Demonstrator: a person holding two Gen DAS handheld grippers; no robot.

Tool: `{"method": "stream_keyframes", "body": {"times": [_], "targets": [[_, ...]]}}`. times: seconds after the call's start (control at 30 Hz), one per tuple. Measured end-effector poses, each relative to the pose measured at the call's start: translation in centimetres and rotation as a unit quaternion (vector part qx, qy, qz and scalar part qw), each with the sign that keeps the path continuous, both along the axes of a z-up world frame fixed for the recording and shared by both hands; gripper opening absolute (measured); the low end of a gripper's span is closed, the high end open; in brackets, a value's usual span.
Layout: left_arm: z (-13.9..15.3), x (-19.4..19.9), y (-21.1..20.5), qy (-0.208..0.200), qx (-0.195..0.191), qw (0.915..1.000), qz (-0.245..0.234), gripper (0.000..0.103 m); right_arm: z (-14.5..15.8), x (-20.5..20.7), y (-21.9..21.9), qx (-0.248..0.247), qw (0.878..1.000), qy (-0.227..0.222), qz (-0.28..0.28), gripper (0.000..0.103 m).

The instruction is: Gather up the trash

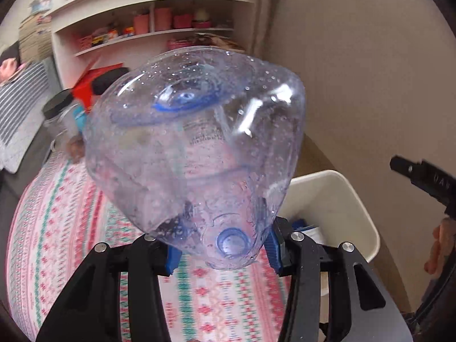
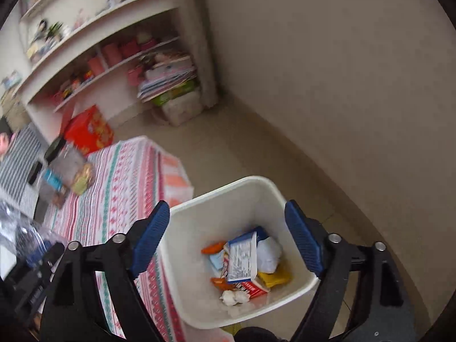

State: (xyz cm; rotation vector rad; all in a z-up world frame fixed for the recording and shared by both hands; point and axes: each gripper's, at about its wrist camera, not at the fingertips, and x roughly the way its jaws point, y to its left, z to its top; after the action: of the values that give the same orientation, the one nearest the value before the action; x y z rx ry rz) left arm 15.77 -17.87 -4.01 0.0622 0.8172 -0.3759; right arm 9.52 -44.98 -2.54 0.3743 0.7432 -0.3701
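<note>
My left gripper [image 1: 223, 252] is shut on a clear, crushed plastic bottle [image 1: 196, 148] near its blue-ringed neck and holds it up above the patterned tablecloth [image 1: 57, 228]. The white trash bin [image 1: 336, 196] stands to its right, beside the table. My right gripper [image 2: 228, 239] is open and empty, held above the same bin [image 2: 199, 256], which holds several wrappers, a small carton [image 2: 242, 256] and crumpled paper. The bottle shows as a blur at the left edge of the right wrist view [image 2: 20, 233].
A jar with a black lid [image 1: 58, 114] and snack packets [image 2: 82, 178] lie at the far end of the table. A red box [image 2: 88, 132] and white shelves [image 2: 99, 65] with stacked books stand behind. The beige wall [image 2: 342, 85] is to the right.
</note>
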Motion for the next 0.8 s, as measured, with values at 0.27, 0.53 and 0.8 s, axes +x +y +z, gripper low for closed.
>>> {"method": "stream_keyframes", "body": {"times": [0.27,0.53,0.8], "targets": [[-0.3,-0.4,-9.6,0.024,-0.011,0.996,-0.085,0.054,2.6,-4.2,-5.2,0.031,0.994,-0.068,-0.077,0.087],[2.8,-2.5,-10.6,-0.025,0.009,0.9961,-0.084,0.085,4.8,-6.2,-5.0,0.017,0.991,-0.109,-0.079,0.096],[5.3,-5.0,-4.0,-0.076,0.007,0.9969,-0.021,0.094,6.1,-6.0,-0.7,0.028,0.99,-0.13,-0.045,0.096]]}}
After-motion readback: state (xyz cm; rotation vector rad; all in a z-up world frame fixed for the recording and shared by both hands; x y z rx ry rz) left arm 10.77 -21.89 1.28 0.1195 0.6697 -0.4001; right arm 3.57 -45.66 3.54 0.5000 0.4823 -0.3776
